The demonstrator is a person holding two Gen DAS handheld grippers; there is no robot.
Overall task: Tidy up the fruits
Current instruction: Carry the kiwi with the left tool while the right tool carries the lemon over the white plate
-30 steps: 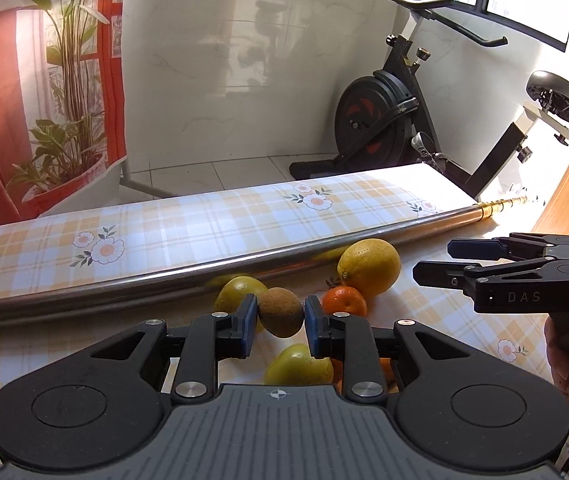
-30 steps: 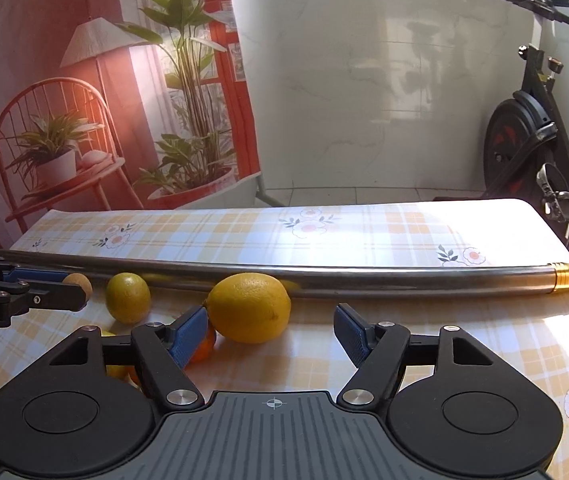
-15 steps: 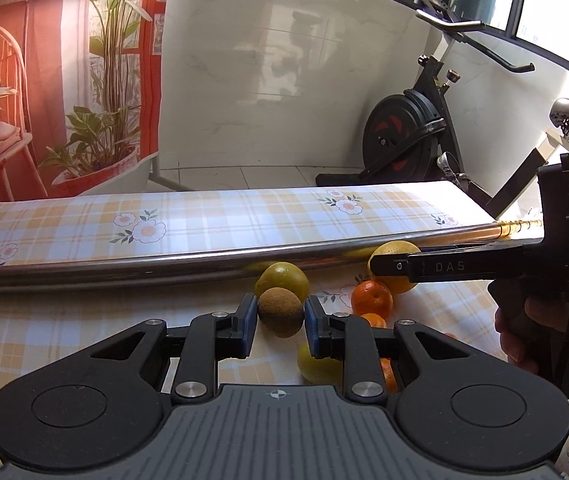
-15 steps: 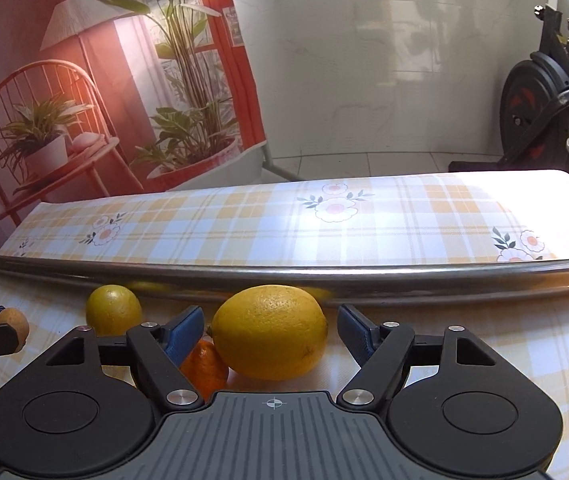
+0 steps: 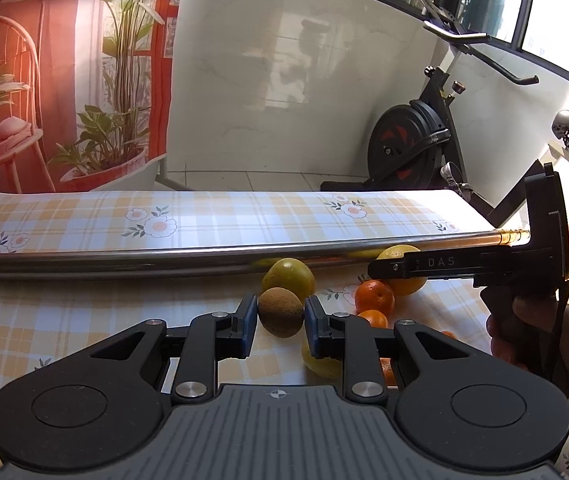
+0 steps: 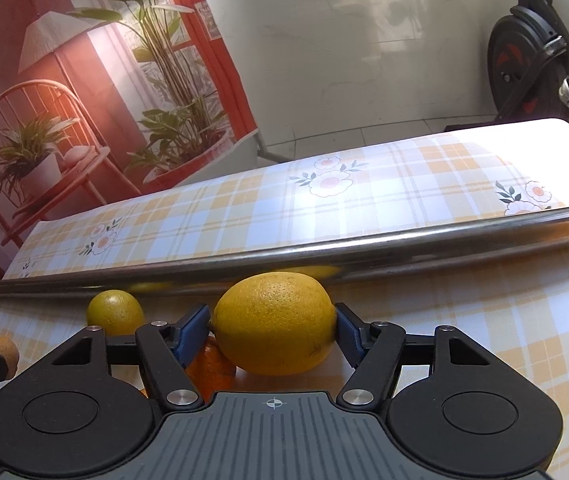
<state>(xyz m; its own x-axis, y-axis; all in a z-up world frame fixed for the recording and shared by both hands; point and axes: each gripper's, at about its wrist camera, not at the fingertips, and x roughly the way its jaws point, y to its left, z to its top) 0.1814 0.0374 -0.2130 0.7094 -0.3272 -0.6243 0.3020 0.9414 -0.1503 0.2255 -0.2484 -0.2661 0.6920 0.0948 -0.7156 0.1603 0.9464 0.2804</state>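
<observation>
Checked tablecloth [image 5: 84, 320], centre frame — left gripper [image 5: 280, 316] pinches a kiwi [image 5: 280, 312], right gripper [image 6: 272, 324] clamps a lemon [image 6: 274, 322]; other fruit lies loose — sorting barely begun.

A brown kiwi [image 5: 280, 312] and large yellow lemon [image 6: 274, 323] sit among clustered citrus fruits [image 5: 374, 297].

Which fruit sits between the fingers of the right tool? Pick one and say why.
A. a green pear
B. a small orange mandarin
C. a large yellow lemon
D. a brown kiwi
C. In the right wrist view, the large yellow lemon fills the gap of the right tool, with a blue pad at each of its ends.
</observation>
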